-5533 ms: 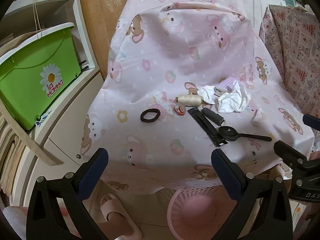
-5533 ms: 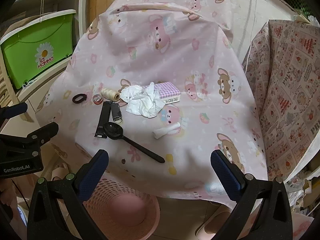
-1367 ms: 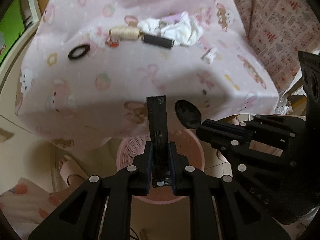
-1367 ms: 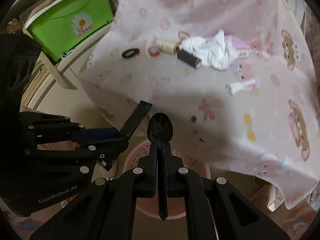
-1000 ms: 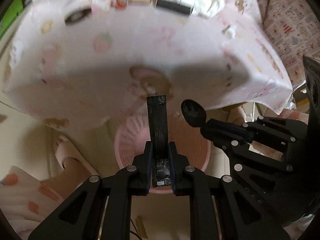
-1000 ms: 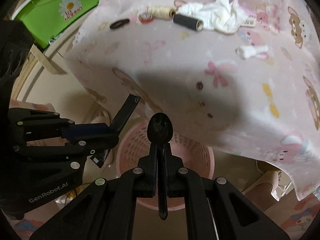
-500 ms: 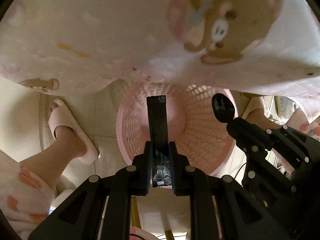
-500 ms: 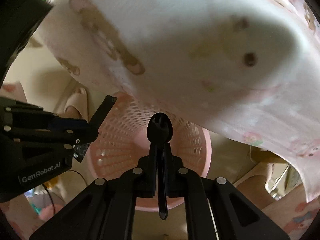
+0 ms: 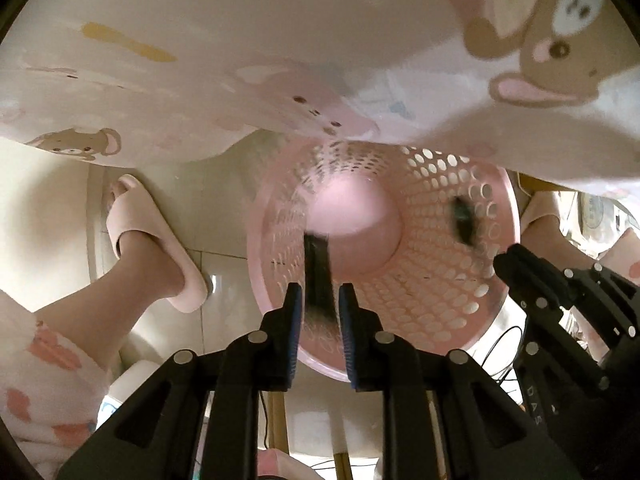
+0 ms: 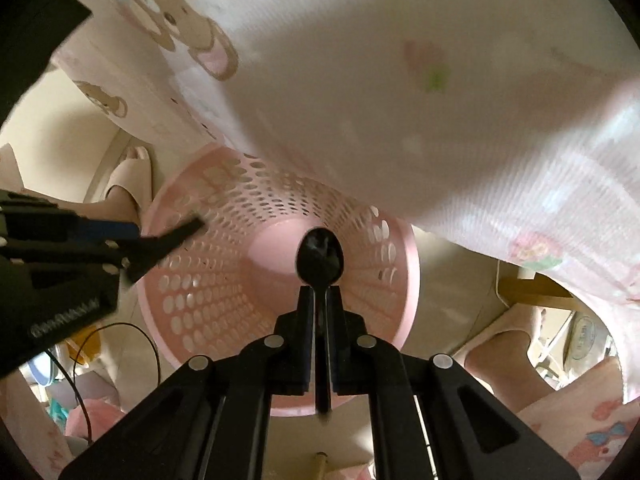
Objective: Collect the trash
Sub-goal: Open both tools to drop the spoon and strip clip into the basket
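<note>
Both grippers hang over the mouth of a pink perforated basket (image 9: 440, 292) on the floor, also in the right wrist view (image 10: 208, 280). My left gripper (image 9: 319, 296) has its jaws slightly apart; the black strip (image 9: 318, 276) between them is blurred and slipping down into the basket. It also shows in the right wrist view (image 10: 168, 244). My right gripper (image 10: 320, 296) is shut on the handle of a black plastic spoon (image 10: 320, 258), bowl forward over the basket. The spoon shows blurred in the left wrist view (image 9: 464, 220).
The pink cartoon tablecloth (image 9: 280, 40) overhangs the basket's far side, also in the right wrist view (image 10: 440, 80). A foot in a pink slipper (image 9: 148, 240) stands left of the basket. Cables and floor clutter (image 10: 100, 360) lie near it.
The left jaws have parted and the black strip has started to drop into the basket. Both grippers have moved a little lower and closer to the basket. The right gripper still clamps the spoon.
</note>
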